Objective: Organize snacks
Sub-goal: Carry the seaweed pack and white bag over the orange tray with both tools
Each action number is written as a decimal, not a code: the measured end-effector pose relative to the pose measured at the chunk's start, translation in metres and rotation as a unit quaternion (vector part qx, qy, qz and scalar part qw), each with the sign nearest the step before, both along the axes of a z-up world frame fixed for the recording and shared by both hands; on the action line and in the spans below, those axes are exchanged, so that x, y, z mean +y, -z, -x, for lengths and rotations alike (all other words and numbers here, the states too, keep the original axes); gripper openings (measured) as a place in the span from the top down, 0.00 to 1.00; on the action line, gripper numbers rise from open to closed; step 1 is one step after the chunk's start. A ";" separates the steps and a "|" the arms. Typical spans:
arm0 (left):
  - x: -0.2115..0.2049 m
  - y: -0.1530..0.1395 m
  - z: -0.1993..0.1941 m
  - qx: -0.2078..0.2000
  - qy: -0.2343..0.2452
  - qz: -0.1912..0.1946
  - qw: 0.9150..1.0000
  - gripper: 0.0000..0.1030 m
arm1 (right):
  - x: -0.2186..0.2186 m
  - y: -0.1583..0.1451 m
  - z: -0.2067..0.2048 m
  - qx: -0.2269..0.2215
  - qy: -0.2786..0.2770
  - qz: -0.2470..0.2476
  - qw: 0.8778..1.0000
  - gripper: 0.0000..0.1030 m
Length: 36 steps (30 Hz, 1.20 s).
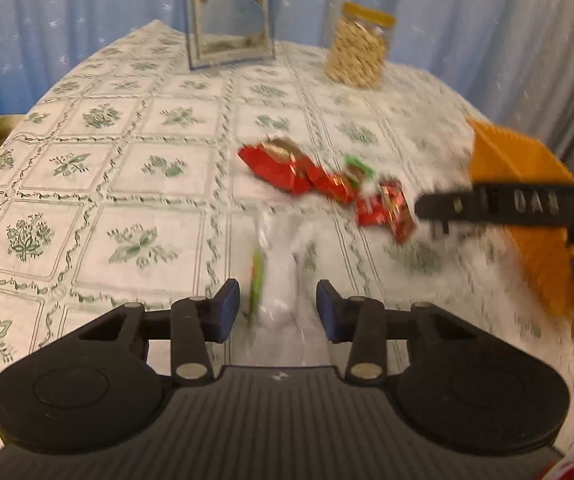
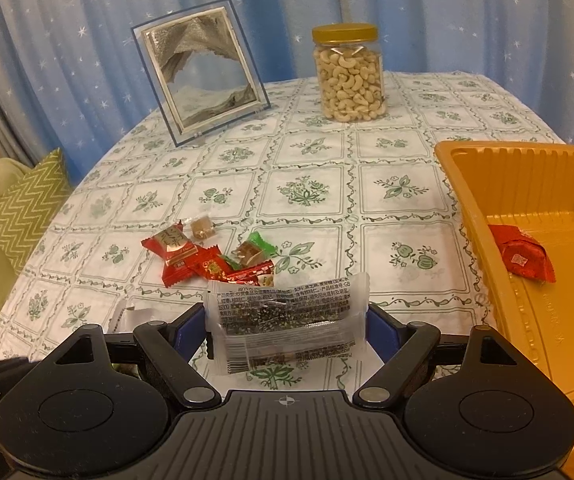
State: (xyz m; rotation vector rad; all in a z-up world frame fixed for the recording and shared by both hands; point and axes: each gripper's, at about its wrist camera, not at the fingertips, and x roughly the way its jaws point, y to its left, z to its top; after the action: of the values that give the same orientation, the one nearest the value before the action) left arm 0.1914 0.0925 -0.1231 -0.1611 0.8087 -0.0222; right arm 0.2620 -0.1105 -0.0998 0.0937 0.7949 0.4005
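Note:
A pile of red and green snack packets (image 2: 211,258) lies mid-table; it also shows in the blurred left wrist view (image 1: 323,184). My right gripper (image 2: 287,326) is shut on a clear sesame bar packet (image 2: 287,320) and holds it above the cloth, left of the orange tray (image 2: 527,184). One red packet (image 2: 525,254) lies in the tray. My left gripper (image 1: 278,306) is open over a clear packet (image 1: 281,264) that lies between its fingers on the cloth. The right gripper shows as a black bar in the left wrist view (image 1: 507,208).
A jar of cashews (image 2: 349,74) and a framed sand picture (image 2: 203,72) stand at the back of the table. A green zigzag cushion (image 2: 27,204) sits off the table's left edge. Blue curtains hang behind. Another clear wrapper (image 2: 125,316) lies left of my right gripper.

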 end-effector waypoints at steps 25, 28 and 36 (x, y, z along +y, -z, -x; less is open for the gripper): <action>-0.020 -0.025 0.033 -0.010 0.001 -0.002 1.000 0.73 | -0.015 -0.025 0.055 -0.020 0.015 -0.018 1.000 0.20; -0.022 -0.035 0.045 -0.011 -0.007 0.008 1.000 0.73 | -0.022 -0.030 0.074 -0.019 0.024 -0.012 0.999 0.20; -0.034 -0.064 0.081 -0.024 -0.016 0.022 0.999 0.73 | -0.048 -0.044 0.127 -0.021 0.041 -0.002 0.999 0.20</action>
State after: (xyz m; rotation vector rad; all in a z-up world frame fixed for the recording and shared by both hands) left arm 0.1103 0.0582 -0.0594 -0.2137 0.7587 -0.0136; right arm 0.1345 -0.1582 -0.0554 0.1199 0.7462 0.3262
